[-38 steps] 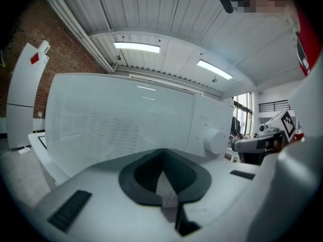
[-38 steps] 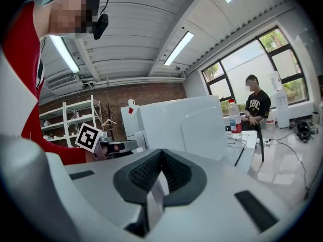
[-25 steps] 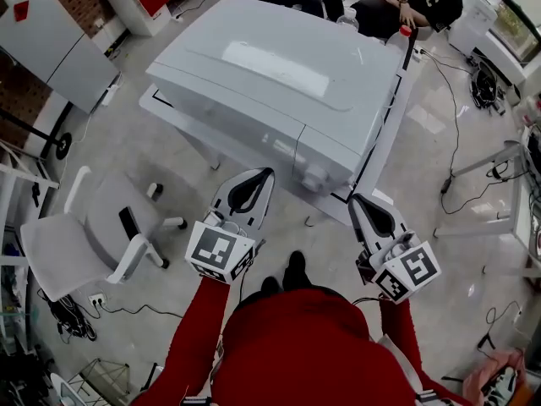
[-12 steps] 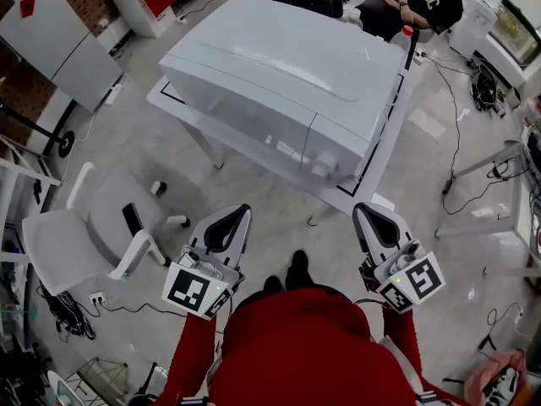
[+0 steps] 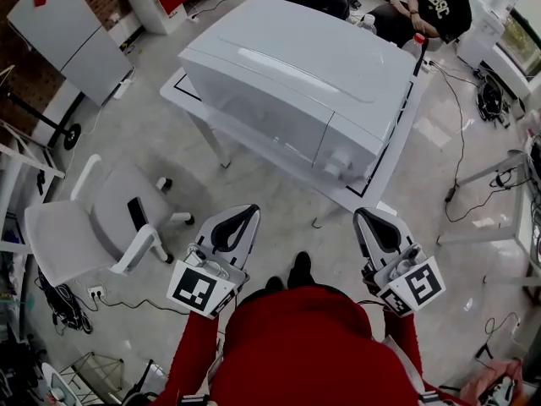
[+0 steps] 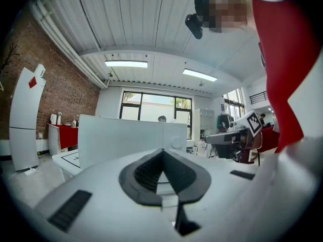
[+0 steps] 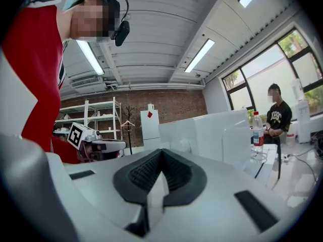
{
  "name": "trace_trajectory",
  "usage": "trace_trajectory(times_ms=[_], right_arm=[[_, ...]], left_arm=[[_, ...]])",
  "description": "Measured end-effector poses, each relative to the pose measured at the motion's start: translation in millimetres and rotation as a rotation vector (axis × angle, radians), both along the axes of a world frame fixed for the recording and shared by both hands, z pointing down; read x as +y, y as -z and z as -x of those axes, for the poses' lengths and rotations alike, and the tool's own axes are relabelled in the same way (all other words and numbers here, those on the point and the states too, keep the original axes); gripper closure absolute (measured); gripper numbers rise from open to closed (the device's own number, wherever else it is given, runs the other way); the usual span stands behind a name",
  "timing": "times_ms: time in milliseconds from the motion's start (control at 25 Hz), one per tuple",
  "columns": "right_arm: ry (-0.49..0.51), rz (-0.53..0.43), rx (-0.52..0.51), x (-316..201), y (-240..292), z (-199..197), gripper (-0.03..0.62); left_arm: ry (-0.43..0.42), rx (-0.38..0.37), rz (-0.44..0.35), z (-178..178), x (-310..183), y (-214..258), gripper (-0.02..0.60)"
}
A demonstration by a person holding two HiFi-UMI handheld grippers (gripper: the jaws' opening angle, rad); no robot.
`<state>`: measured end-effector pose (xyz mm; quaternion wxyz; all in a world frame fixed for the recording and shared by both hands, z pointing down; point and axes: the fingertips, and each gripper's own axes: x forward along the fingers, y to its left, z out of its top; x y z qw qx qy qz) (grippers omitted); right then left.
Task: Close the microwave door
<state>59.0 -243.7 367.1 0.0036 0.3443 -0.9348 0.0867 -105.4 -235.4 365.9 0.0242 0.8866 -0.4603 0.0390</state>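
Left gripper (image 5: 250, 212) and right gripper (image 5: 361, 216) are hanging low in front of the holder's red sleeves (image 5: 196, 353), well apart from each other, noses pointing toward the table. On each, the jaws are pressing together at the tips. Only the padded loop behind the tips is showing a gap, and nothing is sitting in it in either gripper view.

White table (image 5: 387, 169) with black tape lines is standing ahead of the holder. Microwave (image 5: 304, 70), a big white box, is covering most of the tabletop, with its front facing the grippers. Its door (image 5: 262, 121) is lying flush with that front, beside a narrower panel. Both grippers are hovering well apart from the microwave, short of the table edge.

White refrigerator (image 5: 63, 28) with a red diamond mark is standing by the brick wall at far left. White office chair (image 5: 84, 227) is sitting on the floor to the holder's left. Seated person (image 5: 439, 7) in a black shirt is sitting behind the table's far corner. Bottle (image 7: 257, 132) with a red cap is standing on the table near that person. Round knob (image 5: 336, 161) is projecting from the microwave's panel.
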Motion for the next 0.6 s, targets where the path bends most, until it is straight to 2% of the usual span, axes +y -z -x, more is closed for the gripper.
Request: trace_trajectory(times_ms=[600], right_arm=[[0.005, -0.019, 0.015, -2.0, 3.2, 4.1, 0.585]], left_arm=[[0.016, 0.020, 0.001, 0.7, 1.0, 0.7, 0.574]])
